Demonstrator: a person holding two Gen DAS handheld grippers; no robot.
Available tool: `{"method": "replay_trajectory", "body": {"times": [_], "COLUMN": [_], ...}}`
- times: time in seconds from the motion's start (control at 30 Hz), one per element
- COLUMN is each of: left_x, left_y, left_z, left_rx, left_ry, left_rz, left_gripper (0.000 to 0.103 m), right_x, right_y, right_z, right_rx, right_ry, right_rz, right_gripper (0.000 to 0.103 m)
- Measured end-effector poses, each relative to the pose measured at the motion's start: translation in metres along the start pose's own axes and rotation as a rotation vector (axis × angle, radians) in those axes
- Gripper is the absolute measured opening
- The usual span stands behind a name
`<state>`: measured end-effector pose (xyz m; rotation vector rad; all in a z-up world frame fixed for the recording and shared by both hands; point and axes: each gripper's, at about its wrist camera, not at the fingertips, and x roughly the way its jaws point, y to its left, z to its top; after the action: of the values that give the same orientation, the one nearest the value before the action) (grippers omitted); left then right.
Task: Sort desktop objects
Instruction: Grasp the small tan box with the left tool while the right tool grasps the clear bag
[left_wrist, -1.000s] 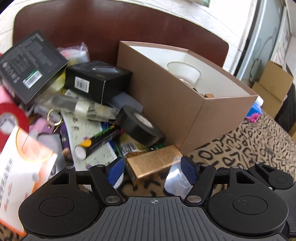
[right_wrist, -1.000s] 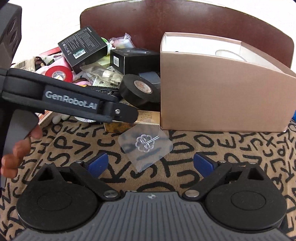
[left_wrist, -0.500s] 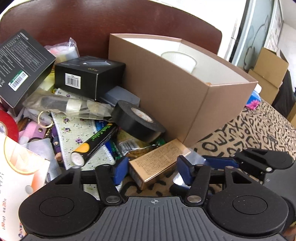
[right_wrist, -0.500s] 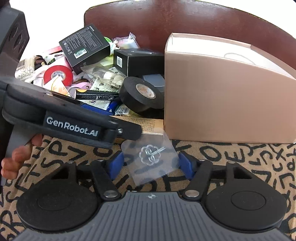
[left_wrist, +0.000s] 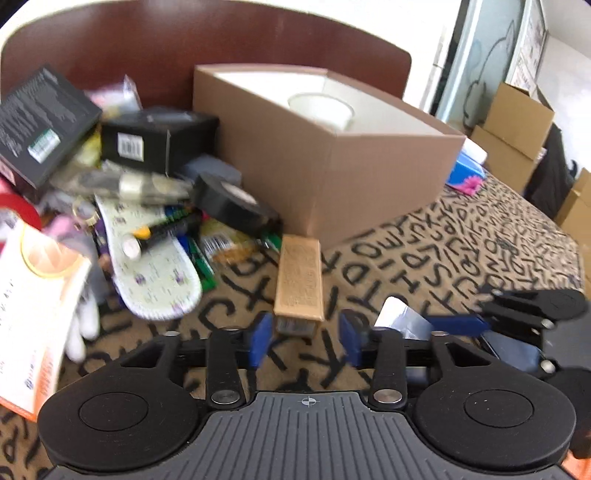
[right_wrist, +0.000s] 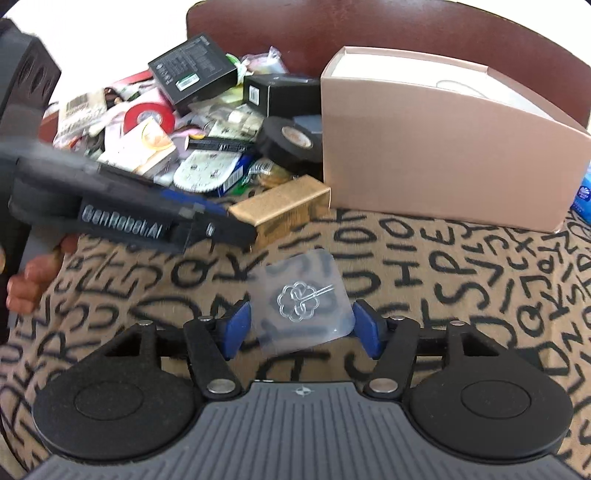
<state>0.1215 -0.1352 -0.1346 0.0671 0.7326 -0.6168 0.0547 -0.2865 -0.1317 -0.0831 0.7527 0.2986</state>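
A small gold box (left_wrist: 300, 280) lies lengthwise between the blue pads of my left gripper (left_wrist: 306, 339), which is shut on its near end. In the right wrist view the gold box (right_wrist: 284, 201) sticks out from the left gripper (right_wrist: 236, 229), just in front of the pile. My right gripper (right_wrist: 301, 328) is shut on a clear square packet (right_wrist: 299, 299) with a flower-shaped clip inside, low over the letter-patterned cloth (right_wrist: 461, 280). An open brown cardboard box (left_wrist: 369, 177) with a white cup (left_wrist: 321, 110) in it stands behind.
A pile left of the brown box holds a black tape roll (left_wrist: 232, 203), two black boxes (left_wrist: 155, 140), a red tape roll (right_wrist: 147, 116), a flowered insole (left_wrist: 155, 280) and a marker (left_wrist: 155, 236). A blue pack (left_wrist: 465, 173) lies behind the box. A hand (right_wrist: 29, 284) holds the left gripper.
Both grippers narrowed, the left round the gold box, the right round the clear packet. The left has drawn the gold box back out of the pile and turned it lengthwise.
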Motion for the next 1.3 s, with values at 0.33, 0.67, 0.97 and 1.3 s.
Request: {"method": "replay_trajectory", "body": {"times": [0.33,0.67,0.97,1.3], "left_x": [0.033,0.012,-0.001,0.007], "left_y": [0.002,0.006,0.01,0.009], "left_z": [0.021,0.002,-0.003,-0.002], "left_rx": [-0.02,-0.01,-0.034,-0.037], "left_ry": [0.053,0.088,0.083,0.095], "left_rz": [0.02,0.038,0.051,0.049], "left_gripper": [0.067,0.03,0.057,0.051], "right_x": [0.009,0.002,0.005,0.022], "right_y": [0.0,-0.002,-0.001,-0.006], "right_z": [0.003,0.004,0.009,0.015], "right_rx": [-0.004,0.023,0.056,0.085], "right_ry": [-0.014,-0.018,-0.023,-0.034], "right_rz": [0.006,0.019,0.059,0.021], "right_gripper": [0.075,0.053,0.051,0.058]}}
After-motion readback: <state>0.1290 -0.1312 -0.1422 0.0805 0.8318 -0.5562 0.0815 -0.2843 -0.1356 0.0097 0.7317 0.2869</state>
